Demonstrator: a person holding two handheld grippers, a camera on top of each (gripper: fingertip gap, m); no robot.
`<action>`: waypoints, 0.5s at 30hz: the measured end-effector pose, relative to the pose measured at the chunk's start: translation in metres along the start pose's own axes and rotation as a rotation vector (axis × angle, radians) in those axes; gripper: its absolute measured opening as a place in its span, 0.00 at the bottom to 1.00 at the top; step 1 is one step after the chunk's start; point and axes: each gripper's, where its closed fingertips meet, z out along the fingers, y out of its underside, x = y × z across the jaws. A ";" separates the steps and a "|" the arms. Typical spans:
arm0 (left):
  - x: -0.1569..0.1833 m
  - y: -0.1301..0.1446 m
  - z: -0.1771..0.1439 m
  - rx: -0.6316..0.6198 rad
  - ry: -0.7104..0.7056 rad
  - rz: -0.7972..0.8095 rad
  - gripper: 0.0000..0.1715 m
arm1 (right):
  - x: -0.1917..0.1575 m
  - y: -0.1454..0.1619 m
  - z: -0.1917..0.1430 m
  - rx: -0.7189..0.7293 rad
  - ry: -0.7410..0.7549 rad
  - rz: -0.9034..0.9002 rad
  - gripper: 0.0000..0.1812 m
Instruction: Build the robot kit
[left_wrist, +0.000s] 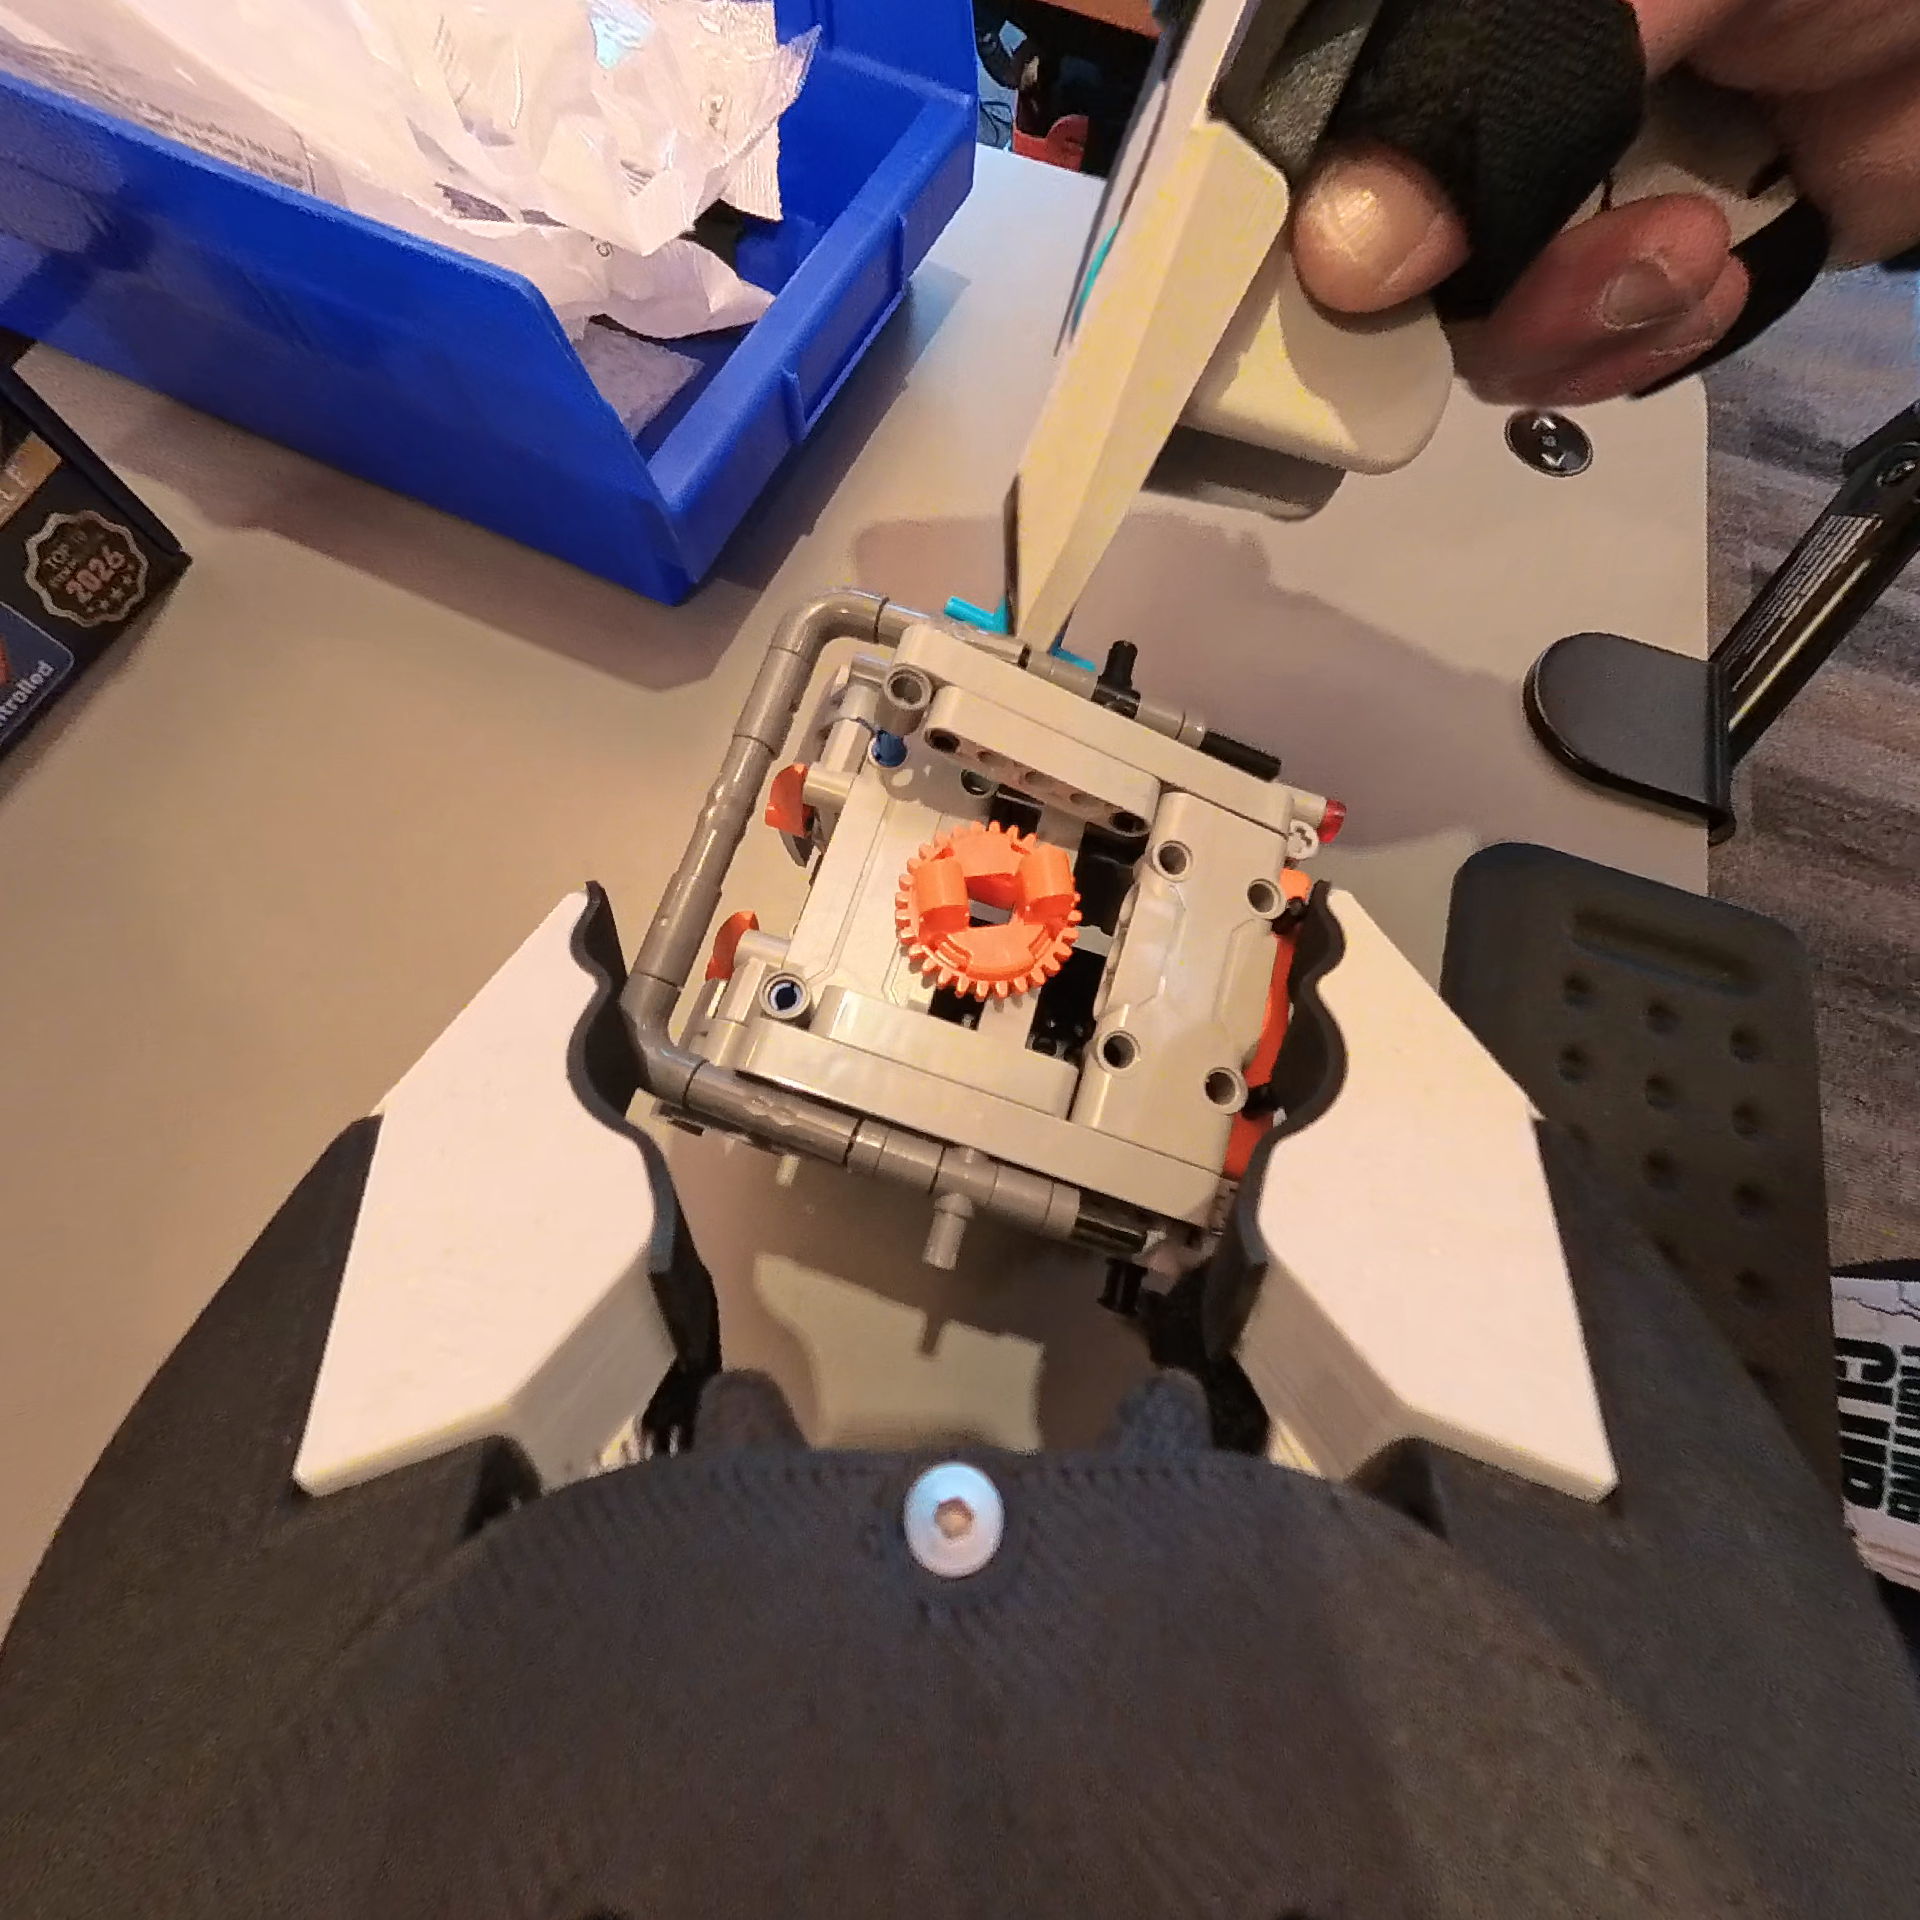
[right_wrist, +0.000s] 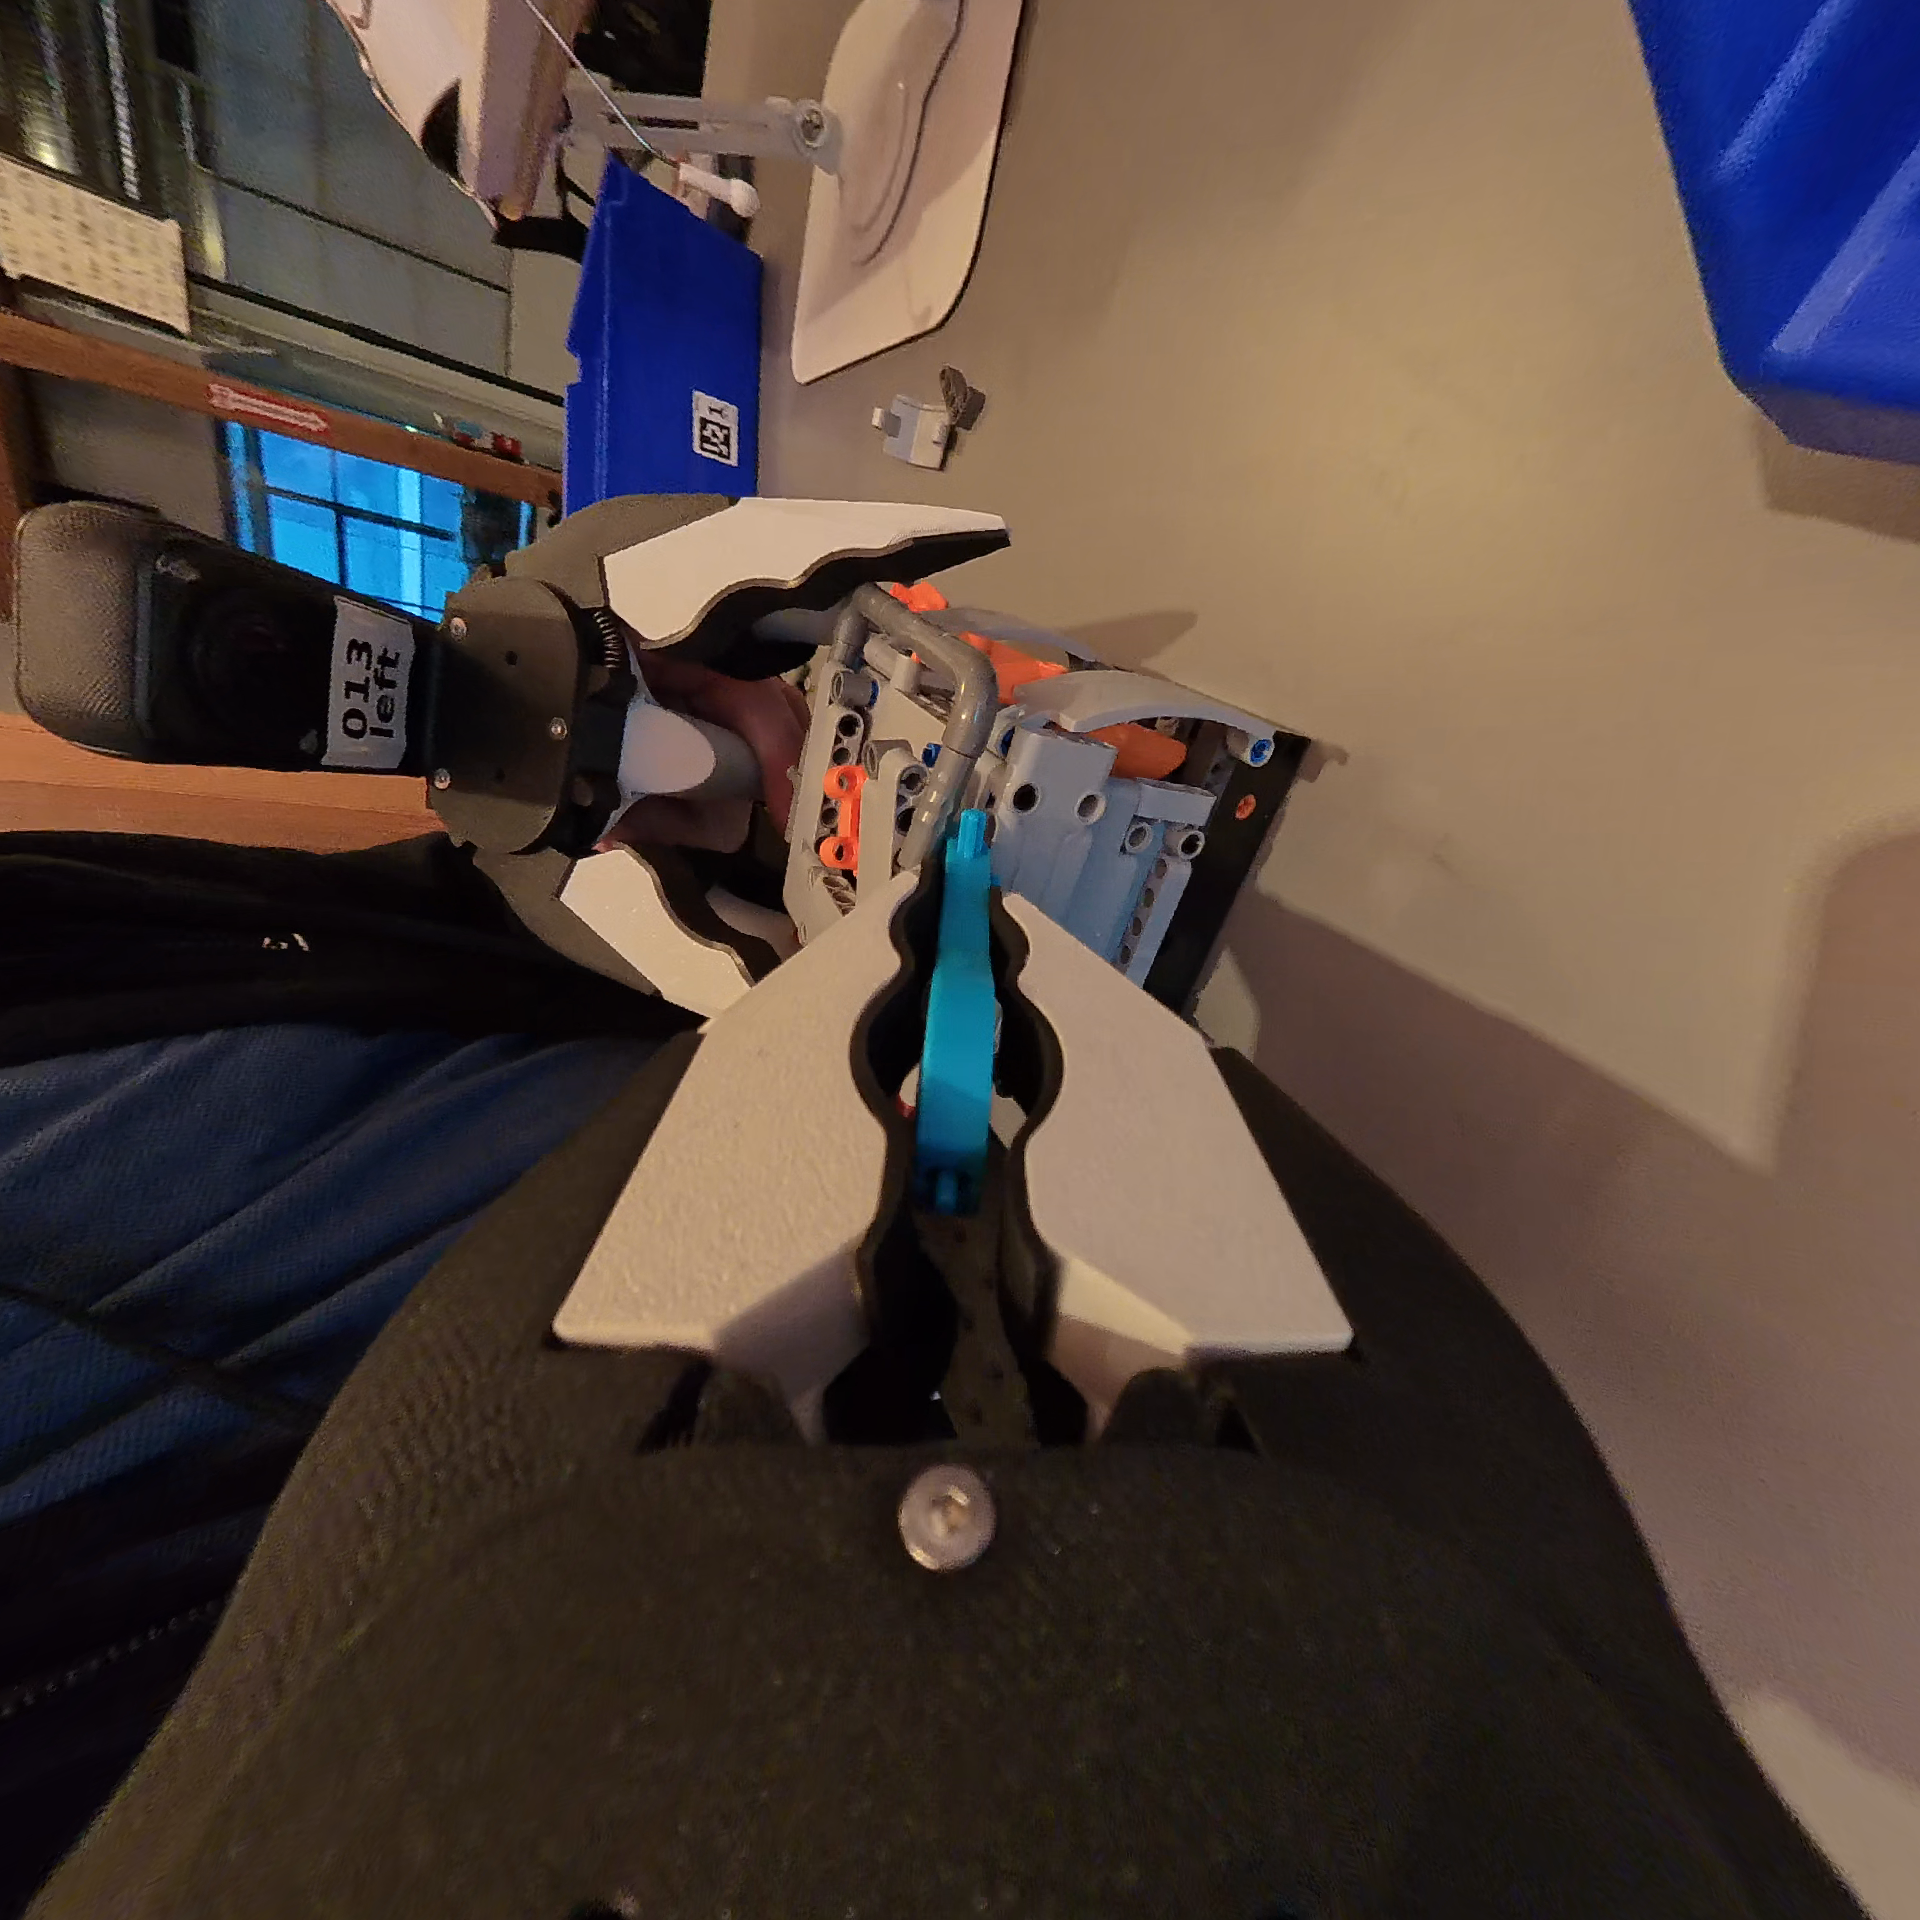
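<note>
The left tool (left_wrist: 951, 1023) clamps the grey brick assembly (left_wrist: 987, 935) mid-desk (left_wrist: 312, 831), near the blue bin (left_wrist: 416, 343); the right tool (right_wrist: 961, 914), closed on a teal piece (right_wrist: 956, 1039), touches its far edge; judged best: hold the block steady, press straight

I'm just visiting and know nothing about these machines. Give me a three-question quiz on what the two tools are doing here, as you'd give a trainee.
1. True or false: the left tool is shut on the grey brick model.
2. The right tool grips which part? A) an orange gear B) a teal piece C) a black pin
3. What sits in the middle of the model's top face?

Key
1. True: its two fingers press the model's opposite sides.
2. B: the teal piece is clamped between its fingers, tip at the model's edge.
3. An orange gear.
</note>
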 end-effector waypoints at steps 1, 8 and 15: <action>0.000 -0.001 0.000 0.000 0.000 0.002 0.73 | 0.001 0.000 -0.001 0.008 0.003 -0.006 0.02; -0.002 0.002 -0.002 -0.001 0.021 -0.015 0.73 | 0.006 -0.001 -0.015 0.015 0.006 -0.015 0.02; -0.001 0.004 -0.004 -0.033 0.065 0.018 0.73 | 0.008 0.005 -0.013 0.003 0.018 -0.060 0.03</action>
